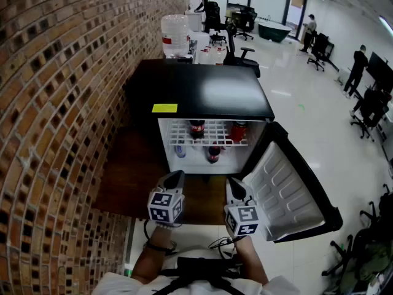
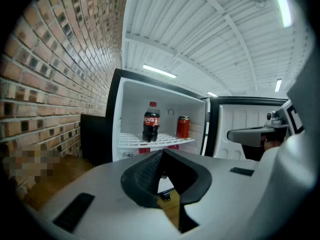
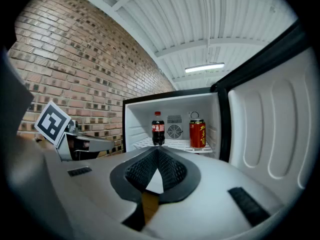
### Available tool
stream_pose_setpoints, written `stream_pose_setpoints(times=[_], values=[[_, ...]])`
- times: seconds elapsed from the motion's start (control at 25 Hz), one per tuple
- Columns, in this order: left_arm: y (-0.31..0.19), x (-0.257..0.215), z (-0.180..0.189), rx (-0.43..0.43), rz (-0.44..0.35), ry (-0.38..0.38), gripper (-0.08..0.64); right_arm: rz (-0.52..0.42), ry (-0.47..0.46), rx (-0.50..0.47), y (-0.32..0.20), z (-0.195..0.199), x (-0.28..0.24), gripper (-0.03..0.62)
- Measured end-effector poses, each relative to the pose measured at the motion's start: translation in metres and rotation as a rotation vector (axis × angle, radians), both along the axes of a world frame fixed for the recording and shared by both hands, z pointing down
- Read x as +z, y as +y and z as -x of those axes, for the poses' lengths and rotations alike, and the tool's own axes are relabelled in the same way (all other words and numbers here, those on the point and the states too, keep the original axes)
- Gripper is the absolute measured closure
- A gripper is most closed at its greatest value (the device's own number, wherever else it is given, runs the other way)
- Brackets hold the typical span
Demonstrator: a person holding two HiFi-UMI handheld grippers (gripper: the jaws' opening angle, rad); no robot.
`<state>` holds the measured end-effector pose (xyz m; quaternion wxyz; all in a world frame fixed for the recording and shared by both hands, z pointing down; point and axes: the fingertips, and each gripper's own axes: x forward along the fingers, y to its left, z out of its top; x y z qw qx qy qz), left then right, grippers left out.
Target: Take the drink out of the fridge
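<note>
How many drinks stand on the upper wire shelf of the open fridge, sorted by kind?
cola bottle: 1
red can: 1
Total: 2

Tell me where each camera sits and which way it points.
Head view: on the person's head, looking steeply down at the open mini fridge; shows forearms, left gripper, right gripper.
Left gripper view: on the left gripper, looking along its shut jaws into the fridge; right gripper at right.
Right gripper view: on the right gripper, looking along its shut jaws into the fridge; left gripper at left, door at right.
Shared: both gripper views show the cola bottle and red can on the upper shelf.
</note>
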<state>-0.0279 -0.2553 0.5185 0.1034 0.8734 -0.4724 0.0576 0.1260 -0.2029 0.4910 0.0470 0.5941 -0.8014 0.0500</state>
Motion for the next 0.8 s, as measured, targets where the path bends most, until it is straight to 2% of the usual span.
stream_pose_setpoints(times=[0.2,0.24,0.32,0.44,0.52,0.8], values=[[-0.005,-0.002,-0.001,-0.009,-0.018,-0.021,0.56,0.003,-0.002,0.008,0.0,-0.002,0.0,0.581],[-0.008,-0.002,-0.002,-0.01,-0.018,-0.026,0.532,0.003,-0.003,0.01,0.001,-0.003,0.0,0.581],[-0.013,-0.005,-0.004,-0.012,-0.022,-0.029,0.424,0.001,-0.006,0.013,0.001,-0.005,0.0,0.581],[-0.019,-0.013,-0.007,-0.013,-0.042,-0.032,0.416,0.001,-0.006,0.019,0.0,-0.008,0.0,0.581],[-0.022,-0.016,-0.01,-0.014,-0.049,-0.036,0.353,0.002,-0.006,0.026,0.0,-0.01,0.001,0.581],[-0.037,-0.026,-0.014,-0.029,-0.066,-0.036,0.218,0.002,-0.009,0.046,0.002,-0.018,0.001,0.581]])
